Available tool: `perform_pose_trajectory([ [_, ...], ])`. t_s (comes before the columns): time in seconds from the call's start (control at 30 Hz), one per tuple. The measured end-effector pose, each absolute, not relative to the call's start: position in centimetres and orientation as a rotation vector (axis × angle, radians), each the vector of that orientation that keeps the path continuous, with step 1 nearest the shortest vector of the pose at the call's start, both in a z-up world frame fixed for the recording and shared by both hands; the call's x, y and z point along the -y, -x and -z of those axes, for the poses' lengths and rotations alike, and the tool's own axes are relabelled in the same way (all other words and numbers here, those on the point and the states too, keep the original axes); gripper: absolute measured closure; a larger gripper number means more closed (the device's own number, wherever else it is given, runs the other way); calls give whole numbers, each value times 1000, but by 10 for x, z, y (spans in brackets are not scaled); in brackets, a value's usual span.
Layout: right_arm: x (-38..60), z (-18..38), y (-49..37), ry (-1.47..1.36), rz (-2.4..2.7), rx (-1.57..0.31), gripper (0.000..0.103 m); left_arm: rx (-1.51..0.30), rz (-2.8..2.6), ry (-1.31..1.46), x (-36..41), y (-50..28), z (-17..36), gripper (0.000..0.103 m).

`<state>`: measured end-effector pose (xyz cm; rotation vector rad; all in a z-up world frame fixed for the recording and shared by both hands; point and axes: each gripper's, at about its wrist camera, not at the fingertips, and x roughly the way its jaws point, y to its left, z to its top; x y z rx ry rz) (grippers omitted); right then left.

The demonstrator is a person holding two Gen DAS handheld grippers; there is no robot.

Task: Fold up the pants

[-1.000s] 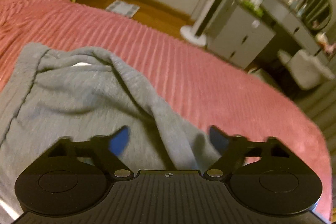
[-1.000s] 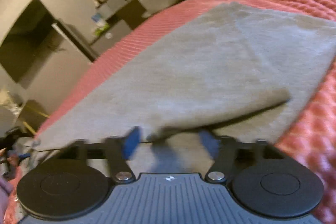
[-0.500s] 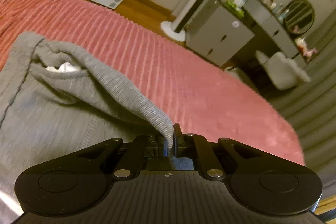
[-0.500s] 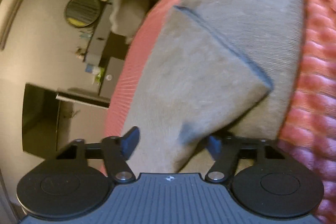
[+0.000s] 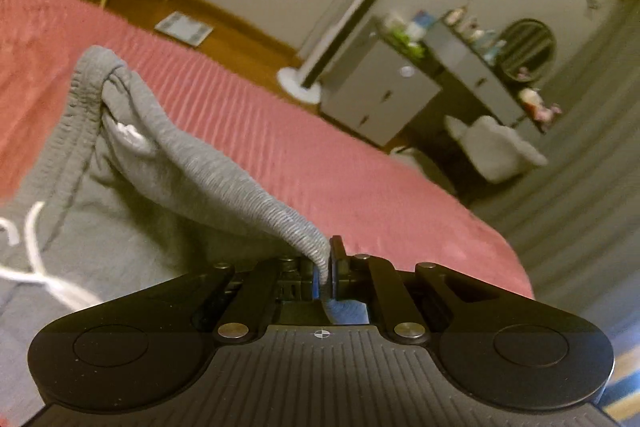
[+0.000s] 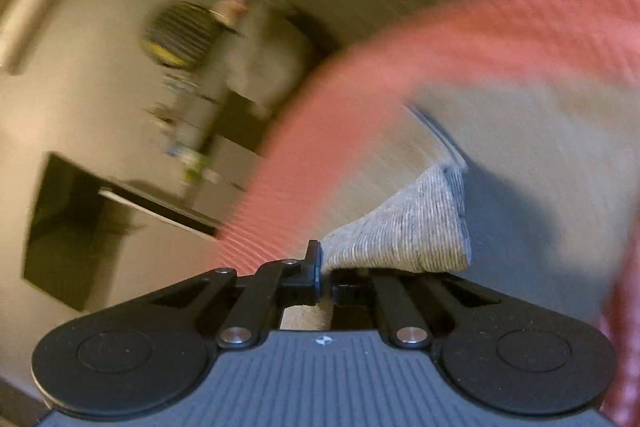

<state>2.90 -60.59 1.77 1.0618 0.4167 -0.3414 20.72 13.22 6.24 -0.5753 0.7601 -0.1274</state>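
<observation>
Pants (image 5: 168, 187) on bed (image 5: 320, 155), edges pinched inside left gripper (image 5: 329, 267) and right gripper (image 6: 325, 269).

A wooden floor (image 5: 236, 39) was seen beyond the pink ribbed bed cover (image 5: 280, 147). A grey cabinet (image 5: 376, 95), a round mirror (image 5: 528, 47) and a white tower fan (image 5: 344, 23) were set against pale walls, dimly lit.

Grey pants (image 5: 132, 227) lie on the pink ribbed bedspread (image 5: 280, 147).
</observation>
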Motion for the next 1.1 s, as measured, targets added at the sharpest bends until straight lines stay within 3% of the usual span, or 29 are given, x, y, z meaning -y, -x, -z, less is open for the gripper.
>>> perform_pose_trajectory([
  [0.17,642,-78,-11,-933,356,-288,98,-734,151,548,-128,-113,-74,90],
  [0.27,657,-56,-14,-895,406,-376,98,-863,130,540,-118,-78,-27,90],
  [0.4,653,14,-21,-827,575,-656,97,-1058,50,578,-116,-61,34,89],
  [0.5,652,43,-7,-922,599,-677,94,-1028,-20,611,-136,-66,32,70],
  [0.53,650,46,-2,-940,589,-658,93,-1007,-57,607,-143,-69,28,58],
  [0.57,650,47,0,-961,579,-648,91,-976,-88,598,-151,-72,22,39],
  [0.63,652,51,10,-1018,555,-629,84,-938,-149,589,-165,-80,19,25],
  [0.8,650,62,16,-1126,519,-599,84,-956,-218,769,-200,-90,41,32],
  [0.9,647,63,16,-1162,497,-596,81,-944,-207,853,-215,-92,49,47],
  [1.03,644,64,8,-1140,499,-606,81,-965,-224,789,-221,-90,50,87],
  [1.1,640,59,7,-1114,502,-613,86,-959,-224,769,-223,-85,47,91],
])
